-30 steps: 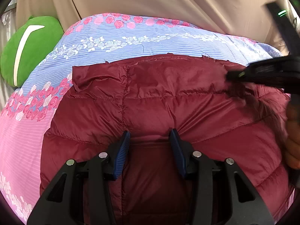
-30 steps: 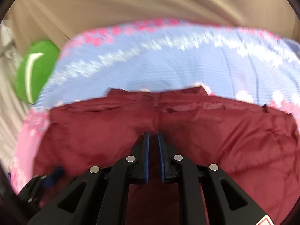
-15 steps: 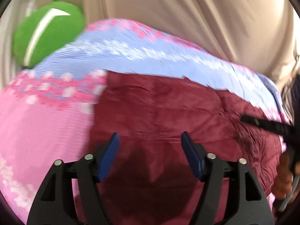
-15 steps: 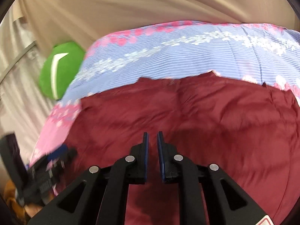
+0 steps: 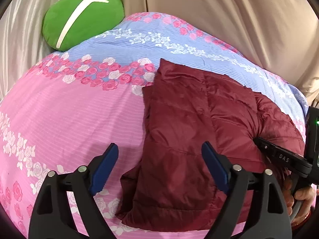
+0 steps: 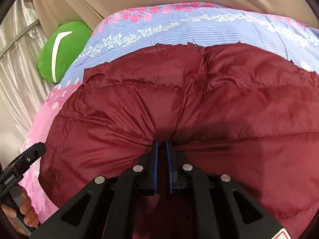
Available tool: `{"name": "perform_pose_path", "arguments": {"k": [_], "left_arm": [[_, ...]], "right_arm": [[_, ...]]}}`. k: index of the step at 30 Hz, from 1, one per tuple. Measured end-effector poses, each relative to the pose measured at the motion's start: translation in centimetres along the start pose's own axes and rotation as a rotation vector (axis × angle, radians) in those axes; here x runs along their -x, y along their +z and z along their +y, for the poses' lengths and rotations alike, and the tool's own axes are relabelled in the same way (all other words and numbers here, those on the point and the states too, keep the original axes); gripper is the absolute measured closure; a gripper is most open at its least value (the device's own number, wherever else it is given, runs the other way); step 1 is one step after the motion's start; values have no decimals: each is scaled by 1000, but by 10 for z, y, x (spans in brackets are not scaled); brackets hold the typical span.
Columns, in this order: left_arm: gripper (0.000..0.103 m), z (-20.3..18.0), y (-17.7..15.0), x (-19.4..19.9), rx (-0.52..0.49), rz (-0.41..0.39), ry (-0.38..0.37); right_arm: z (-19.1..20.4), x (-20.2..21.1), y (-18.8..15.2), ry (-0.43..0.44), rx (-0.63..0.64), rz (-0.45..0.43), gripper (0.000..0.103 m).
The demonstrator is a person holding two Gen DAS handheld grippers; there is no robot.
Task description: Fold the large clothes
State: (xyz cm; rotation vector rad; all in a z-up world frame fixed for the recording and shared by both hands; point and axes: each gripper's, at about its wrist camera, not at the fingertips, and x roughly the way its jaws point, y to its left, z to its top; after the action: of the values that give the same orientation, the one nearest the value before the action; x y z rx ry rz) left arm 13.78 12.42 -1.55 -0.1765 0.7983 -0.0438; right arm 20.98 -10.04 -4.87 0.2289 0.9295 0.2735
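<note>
A dark red quilted puffer jacket (image 5: 199,135) lies folded on a bed with a pink and blue floral cover (image 5: 69,115). My left gripper (image 5: 159,155) is open and empty, hovering above the jacket's left edge. My right gripper (image 6: 161,145) is shut on a pinch of the jacket's fabric (image 6: 179,103), which puckers toward its tips. The right gripper's body also shows at the right edge of the left wrist view (image 5: 283,157). The left gripper's body shows at the lower left of the right wrist view (image 6: 22,165).
A green cushion with a white stripe (image 5: 81,16) lies at the bed's far left corner, also in the right wrist view (image 6: 61,49). Beige curtains (image 5: 229,10) hang behind the bed. Bare bedcover lies left of the jacket.
My left gripper has let go of the jacket, opened wide and pulled back to the left. My right gripper stays shut on the fabric and has shifted over the jacket.
</note>
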Motion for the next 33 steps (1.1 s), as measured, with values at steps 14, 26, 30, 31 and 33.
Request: {"name": "perform_pose_path", "arguments": {"k": [14,26,30,31,33], "left_arm": [[16,6,0,-33,69,98,-42],[62,1,18,-53,149,136,-256],[91,-18,31,-24,95,62,-314],[92,-24,34,-15,81,41,-332],[94,-37,40,4,45,-7,-359]], "right_arm": [[-6,10,33,9,-54,-16,91],[-19,-29,34,63,-62,27,94],[-19,-29,33,62,-53,20,95],[-19,-29,32,61,-51,20,95],[-18,-30,33,63,-47,22,95]]}}
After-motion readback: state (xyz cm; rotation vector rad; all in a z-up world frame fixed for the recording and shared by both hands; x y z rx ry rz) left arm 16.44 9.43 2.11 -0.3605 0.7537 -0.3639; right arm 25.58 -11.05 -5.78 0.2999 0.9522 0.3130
